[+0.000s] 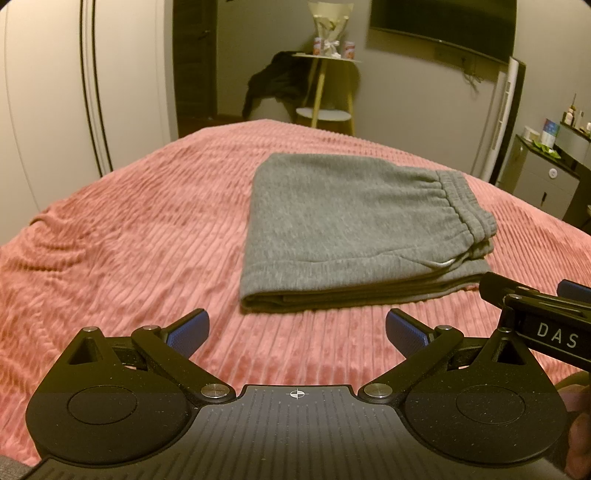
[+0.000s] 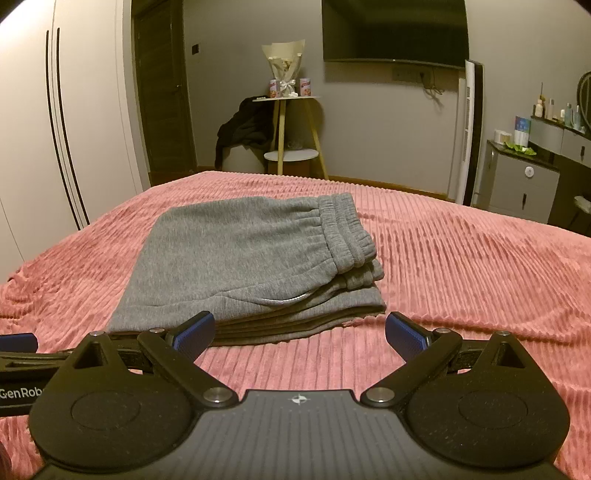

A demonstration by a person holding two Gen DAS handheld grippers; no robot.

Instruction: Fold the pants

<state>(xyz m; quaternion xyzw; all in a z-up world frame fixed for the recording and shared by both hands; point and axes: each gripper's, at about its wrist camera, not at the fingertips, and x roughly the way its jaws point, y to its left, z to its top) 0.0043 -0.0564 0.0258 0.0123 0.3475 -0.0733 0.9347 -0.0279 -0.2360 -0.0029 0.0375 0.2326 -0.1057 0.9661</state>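
Observation:
Grey sweatpants (image 1: 347,229) lie folded into a thick rectangular stack on the pink ribbed bedspread (image 1: 129,240), elastic waistband on the right. My left gripper (image 1: 297,332) is open and empty, just short of the stack's near edge. My right gripper (image 2: 299,334) is open and empty too, its left finger close to the near edge of the pants (image 2: 243,258), which lie ahead and left. The right gripper's body (image 1: 535,314) shows at the right edge of the left wrist view, and the left gripper's body (image 2: 18,354) at the left edge of the right wrist view.
A white wardrobe (image 2: 55,129) stands to the left of the bed. Beyond the foot stand a small round side table (image 2: 291,129) with a bouquet and cans, dark clothes on a chair (image 2: 240,129), a wall TV (image 2: 391,33) and a dresser (image 2: 535,177) at right.

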